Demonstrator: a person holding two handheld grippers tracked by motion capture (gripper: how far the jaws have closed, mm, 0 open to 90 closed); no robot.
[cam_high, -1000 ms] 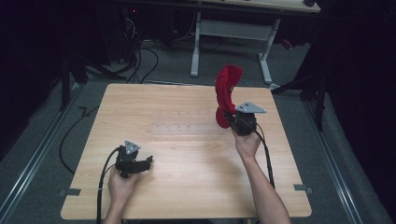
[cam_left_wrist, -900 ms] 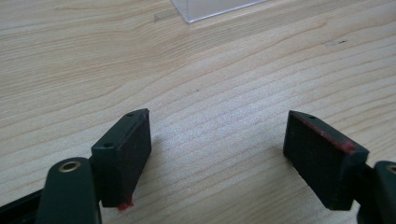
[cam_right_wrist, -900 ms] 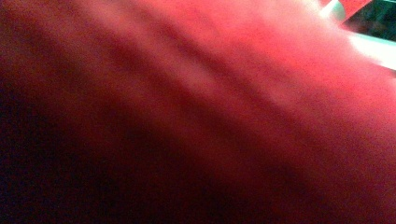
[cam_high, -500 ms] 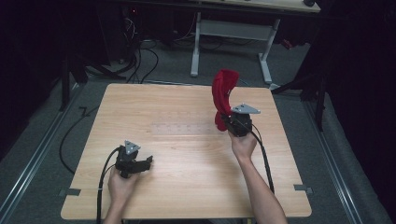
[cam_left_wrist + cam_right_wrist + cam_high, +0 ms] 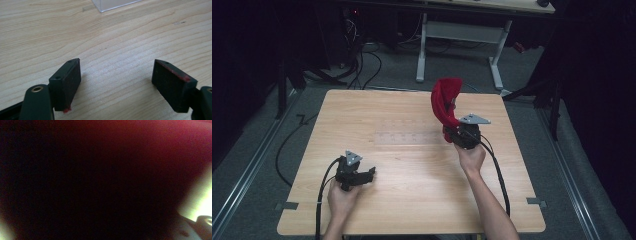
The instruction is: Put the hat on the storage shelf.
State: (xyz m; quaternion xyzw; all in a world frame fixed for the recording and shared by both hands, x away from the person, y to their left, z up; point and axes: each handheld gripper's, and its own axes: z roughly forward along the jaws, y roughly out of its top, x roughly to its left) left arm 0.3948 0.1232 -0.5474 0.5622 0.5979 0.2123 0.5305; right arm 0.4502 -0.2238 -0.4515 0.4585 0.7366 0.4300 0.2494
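Two grippers: right gripper [image 5: 451, 131] clamps red cloth [image 5: 445, 101]; left gripper [image 5: 368, 175] agape.

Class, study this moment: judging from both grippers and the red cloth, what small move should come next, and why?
Probably lower the right gripper so the red cloth settles on the table. The cloth hangs lifted and crumpled from that gripper, while the left gripper rests open over bare wood, free to take a loose edge.
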